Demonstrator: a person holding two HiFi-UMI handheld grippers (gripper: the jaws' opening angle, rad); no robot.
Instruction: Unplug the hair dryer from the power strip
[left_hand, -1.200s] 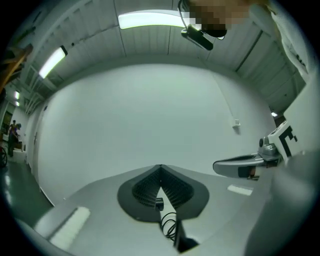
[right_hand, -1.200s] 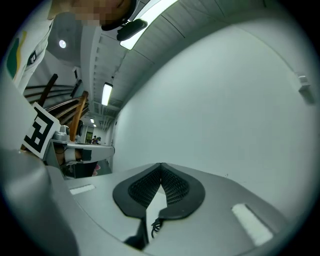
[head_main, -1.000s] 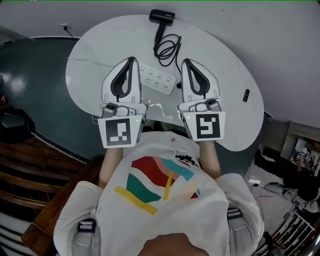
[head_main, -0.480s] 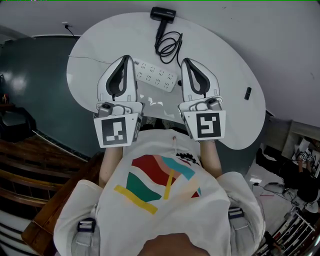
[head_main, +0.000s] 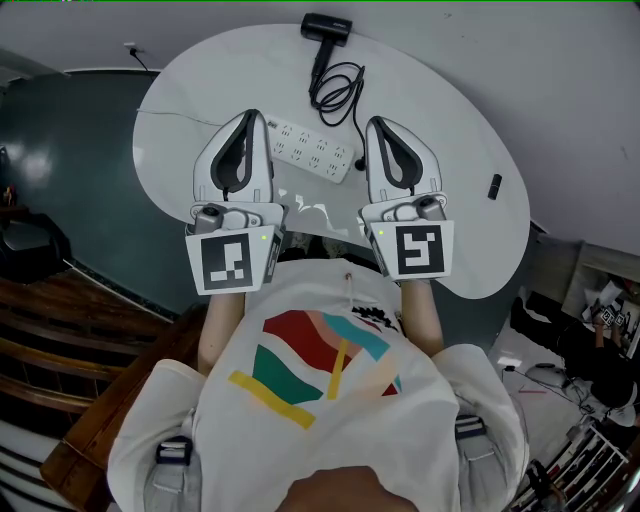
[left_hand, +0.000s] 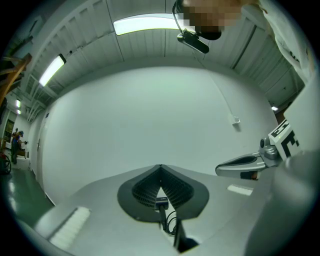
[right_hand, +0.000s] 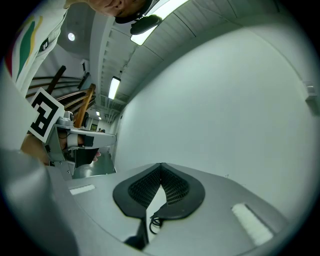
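Observation:
A black hair dryer (head_main: 325, 27) lies at the far edge of the white oval table (head_main: 200, 90). Its black cord (head_main: 336, 92) coils toward me and runs down to the right end of the white power strip (head_main: 313, 152). My left gripper (head_main: 254, 116) hovers just left of the strip with its jaws shut and empty. My right gripper (head_main: 374, 122) hovers just right of it, also shut and empty, close to where the cord meets the strip. In the left gripper view the shut jaws (left_hand: 160, 166) frame the hair dryer (left_hand: 161, 202) and cord (left_hand: 170, 223).
A small black object (head_main: 496, 188) lies near the table's right edge. A wall socket with a cable (head_main: 129, 51) is at the far left. Wooden steps (head_main: 40, 340) lie to my left and clutter (head_main: 590, 400) to my right. A plain wall stands behind the table.
My left gripper has drifted slightly to the left, uncovering more of the power strip. The right gripper has stayed in place. Both stay shut.

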